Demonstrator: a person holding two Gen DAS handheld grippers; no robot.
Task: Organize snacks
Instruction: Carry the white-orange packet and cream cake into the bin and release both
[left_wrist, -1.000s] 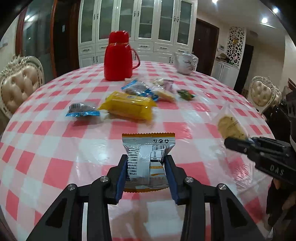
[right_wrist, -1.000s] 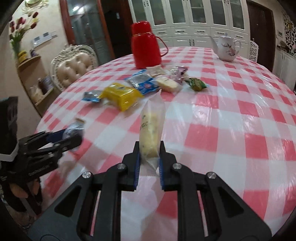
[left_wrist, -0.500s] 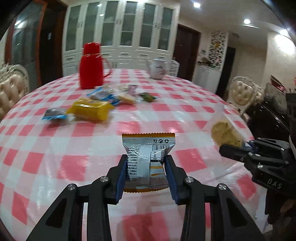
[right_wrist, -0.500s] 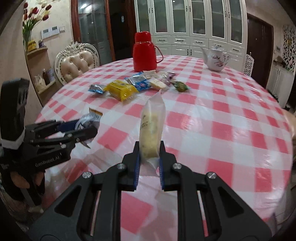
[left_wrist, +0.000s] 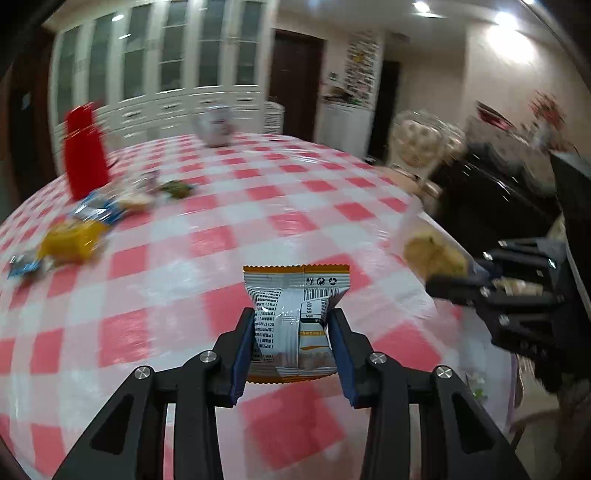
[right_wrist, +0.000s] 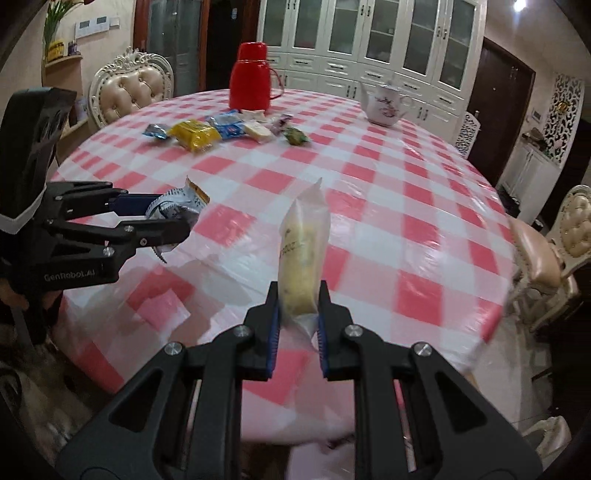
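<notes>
My left gripper (left_wrist: 293, 321) is shut on a silver and orange snack packet (left_wrist: 295, 317), held above the near edge of the checked table (left_wrist: 221, 240). My right gripper (right_wrist: 298, 299) is shut on a clear bag with a yellow cake (right_wrist: 301, 266), held upright over the table's near edge. In the left wrist view the right gripper (left_wrist: 450, 286) and its cake bag (left_wrist: 432, 251) show at the right. The right wrist view has the left gripper (right_wrist: 162, 221) and its packet (right_wrist: 177, 206) at the left. A cluster of loose snacks (right_wrist: 221, 131) lies far back on the table.
A red thermos (right_wrist: 251, 81) stands behind the snack cluster and a white teapot (right_wrist: 384, 105) stands at the far right of the table. Padded chairs (right_wrist: 129, 92) stand around the table, one (right_wrist: 554, 251) close at the right. White cabinets line the far wall.
Both grippers have pulled back toward the table's near edge and swung right, each keeping its packet. The snack cluster and thermos now sit farther away and further left in the left wrist view.
</notes>
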